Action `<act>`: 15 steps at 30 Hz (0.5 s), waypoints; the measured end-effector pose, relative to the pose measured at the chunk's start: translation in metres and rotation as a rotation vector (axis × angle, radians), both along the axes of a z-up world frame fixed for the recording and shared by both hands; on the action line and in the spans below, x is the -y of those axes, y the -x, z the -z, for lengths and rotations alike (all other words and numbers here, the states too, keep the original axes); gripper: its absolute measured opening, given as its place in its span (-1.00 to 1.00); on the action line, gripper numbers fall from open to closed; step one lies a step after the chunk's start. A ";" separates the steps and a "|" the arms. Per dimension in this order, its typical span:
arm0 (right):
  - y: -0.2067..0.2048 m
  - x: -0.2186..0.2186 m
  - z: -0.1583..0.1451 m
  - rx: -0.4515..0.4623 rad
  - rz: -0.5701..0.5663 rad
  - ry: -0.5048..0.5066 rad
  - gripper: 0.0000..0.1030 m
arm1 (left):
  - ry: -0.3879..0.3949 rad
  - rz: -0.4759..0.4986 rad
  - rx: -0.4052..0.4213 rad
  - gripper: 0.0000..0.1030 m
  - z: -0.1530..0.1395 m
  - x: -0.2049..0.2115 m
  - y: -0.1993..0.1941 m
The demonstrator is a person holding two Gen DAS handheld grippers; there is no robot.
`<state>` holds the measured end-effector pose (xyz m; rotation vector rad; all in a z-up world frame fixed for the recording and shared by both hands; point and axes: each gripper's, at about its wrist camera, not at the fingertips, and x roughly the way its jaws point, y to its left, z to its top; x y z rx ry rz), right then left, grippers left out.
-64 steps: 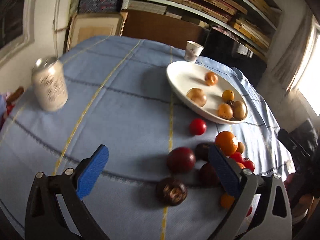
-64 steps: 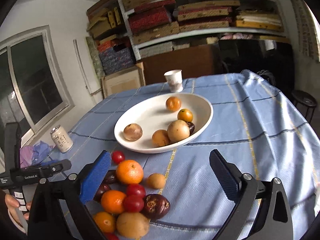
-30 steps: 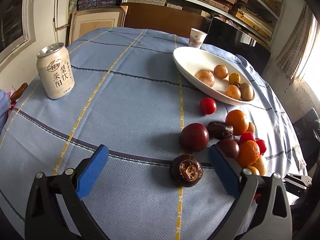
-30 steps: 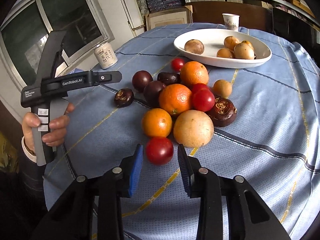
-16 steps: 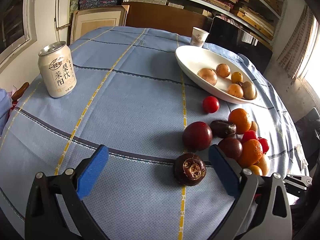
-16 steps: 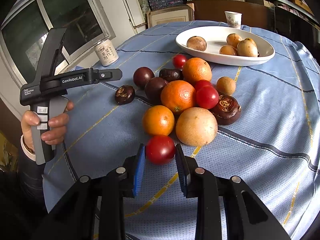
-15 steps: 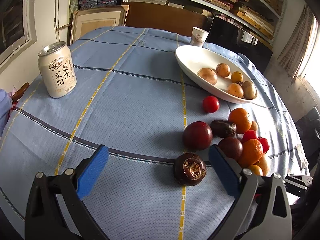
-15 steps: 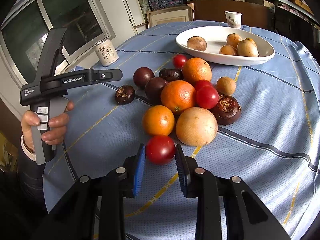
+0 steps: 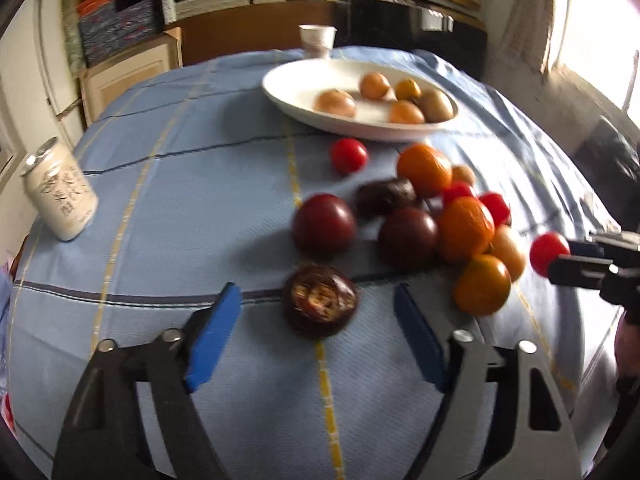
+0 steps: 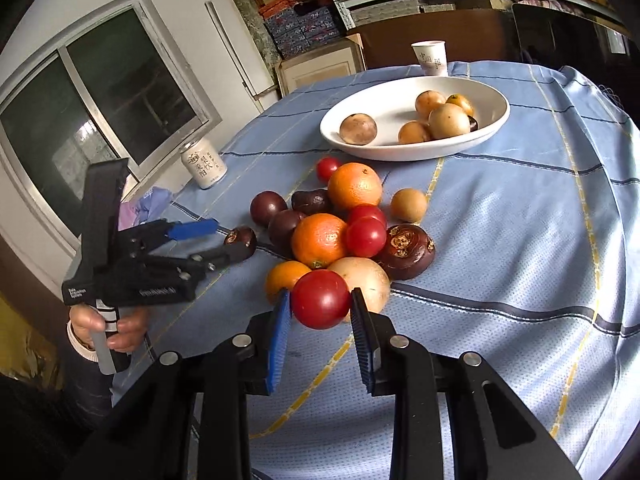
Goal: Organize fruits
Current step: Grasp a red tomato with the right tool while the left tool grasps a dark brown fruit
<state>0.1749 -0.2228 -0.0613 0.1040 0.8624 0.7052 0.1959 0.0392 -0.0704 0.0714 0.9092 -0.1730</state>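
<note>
My right gripper point(image 10: 320, 312) is shut on a red tomato point(image 10: 321, 299) and holds it above the cloth; the tomato also shows in the left wrist view point(image 9: 549, 248). My left gripper point(image 9: 316, 320) is open, its blue pads on either side of a dark brown mangosteen point(image 9: 320, 300) lying on the blue tablecloth. A pile of oranges, tomatoes and dark fruits point(image 10: 332, 224) lies before a white oval plate point(image 10: 492, 120) that holds several brown and orange fruits.
A white drink can point(image 9: 60, 196) stands at the left of the table. A paper cup point(image 10: 429, 58) stands behind the plate. Shelves and boxes fill the back wall. The table edge drops off at the right.
My right gripper has closed on the red tomato and lifted it off the cloth. My left gripper has moved forward to the mangosteen and its jaws have narrowed.
</note>
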 end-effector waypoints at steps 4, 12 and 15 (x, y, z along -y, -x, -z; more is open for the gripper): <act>0.003 -0.002 0.000 0.007 -0.013 0.007 -0.41 | 0.006 0.005 -0.018 0.32 0.004 0.001 -0.002; 0.005 -0.002 0.000 0.012 -0.011 0.012 -0.41 | 0.014 0.000 -0.049 0.11 0.012 0.000 -0.007; 0.005 -0.002 -0.001 0.013 -0.012 0.015 -0.41 | 0.014 -0.003 -0.048 0.09 0.012 0.000 -0.007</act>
